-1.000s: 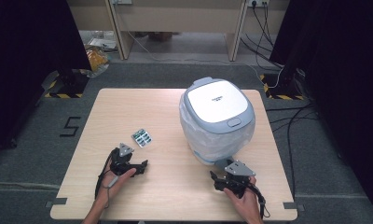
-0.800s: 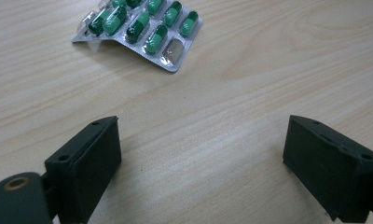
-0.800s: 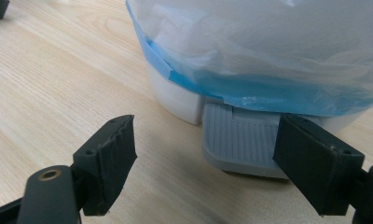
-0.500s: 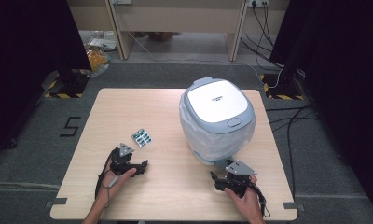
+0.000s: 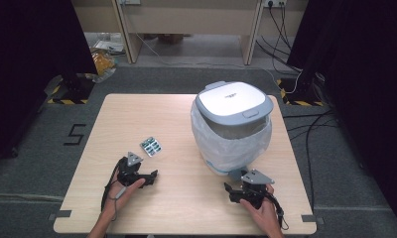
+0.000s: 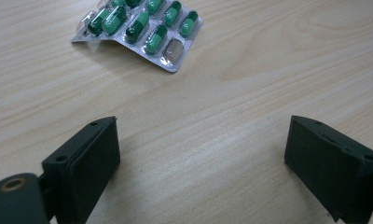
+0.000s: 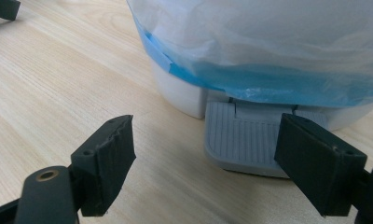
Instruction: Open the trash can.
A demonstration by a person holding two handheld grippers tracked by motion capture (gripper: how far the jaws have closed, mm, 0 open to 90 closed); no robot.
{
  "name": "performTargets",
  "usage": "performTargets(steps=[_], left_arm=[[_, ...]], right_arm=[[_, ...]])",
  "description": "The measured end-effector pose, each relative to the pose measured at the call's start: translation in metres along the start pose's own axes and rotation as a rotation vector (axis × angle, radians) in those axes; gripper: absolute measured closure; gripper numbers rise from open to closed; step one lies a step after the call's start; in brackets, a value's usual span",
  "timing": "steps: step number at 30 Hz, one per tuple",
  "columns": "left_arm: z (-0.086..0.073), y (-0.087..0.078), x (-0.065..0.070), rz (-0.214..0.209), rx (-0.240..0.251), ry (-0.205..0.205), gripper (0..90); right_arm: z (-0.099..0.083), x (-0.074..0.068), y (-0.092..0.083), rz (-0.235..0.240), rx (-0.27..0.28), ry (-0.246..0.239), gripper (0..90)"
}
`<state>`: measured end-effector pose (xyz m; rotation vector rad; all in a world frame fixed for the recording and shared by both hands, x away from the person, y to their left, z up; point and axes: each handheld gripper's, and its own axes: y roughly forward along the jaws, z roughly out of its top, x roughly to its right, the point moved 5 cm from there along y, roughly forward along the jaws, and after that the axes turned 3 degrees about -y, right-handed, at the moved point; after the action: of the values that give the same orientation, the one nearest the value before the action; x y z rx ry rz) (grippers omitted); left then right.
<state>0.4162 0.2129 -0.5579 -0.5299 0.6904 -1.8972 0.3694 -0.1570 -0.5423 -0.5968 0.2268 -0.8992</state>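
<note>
A blister pack of green capsules (image 5: 151,146) lies on the wooden table (image 5: 137,114); in the left gripper view the blister pack (image 6: 140,28) sits just beyond the jaws. My left gripper (image 5: 152,177) rests low over the table, a short way in front of the pack. Its jaws have just been opening and stand wide apart with nothing between them (image 6: 201,154). My right gripper (image 5: 229,191) is open too (image 7: 205,158), pointing at the grey foot pedal (image 7: 243,137) of a white pedal bin (image 5: 231,126) lined with a clear bag.
The bin's lid is closed and its bag (image 7: 268,51) bulges over the sides, with a blue band low down. Bare table stretches between the two grippers and toward the far left corner. Dark curtains and cables surround the table.
</note>
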Motion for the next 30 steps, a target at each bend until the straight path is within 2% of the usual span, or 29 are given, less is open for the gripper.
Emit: performTargets(steps=[7, 9, 11, 12, 13, 17, 23, 27, 30], left_arm=[[0.001, 0.001, 0.0, 0.003, -0.002, 0.001, 8.7], [0.002, 0.001, -0.002, 0.001, 0.009, -0.007, 15.9], [0.005, 0.003, -0.005, 0.017, 0.02, -0.015, 16.5], [0.007, 0.004, -0.007, 0.027, 0.025, -0.023, 13.7], [0.009, 0.007, -0.009, 0.032, 0.031, -0.029, 16.0], [0.019, 0.017, -0.011, 0.03, 0.03, -0.067, 15.1], [0.029, 0.026, -0.01, 0.027, 0.026, -0.086, 15.0], [0.037, 0.032, -0.01, 0.027, 0.034, -0.123, 15.0], [0.042, 0.037, -0.013, 0.048, 0.029, -0.137, 15.0]], right_arm=[[-0.001, 0.001, 0.005, 0.011, -0.054, 0.01, 19.6], [-0.001, 0.0, 0.005, 0.011, -0.058, 0.008, 19.6], [-0.001, 0.0, 0.005, 0.01, -0.06, 0.005, 19.6], [-0.001, 0.0, 0.005, 0.011, -0.056, 0.008, 19.6], [-0.001, 0.001, 0.005, 0.013, -0.054, 0.007, 19.6], [-0.001, 0.001, 0.005, 0.014, -0.056, 0.008, 19.6], [-0.001, 0.001, 0.005, 0.014, -0.056, 0.005, 19.6], [-0.001, 0.001, 0.005, 0.016, -0.053, 0.008, 19.6], [-0.001, 0.002, 0.005, 0.018, -0.052, 0.006, 19.6]])
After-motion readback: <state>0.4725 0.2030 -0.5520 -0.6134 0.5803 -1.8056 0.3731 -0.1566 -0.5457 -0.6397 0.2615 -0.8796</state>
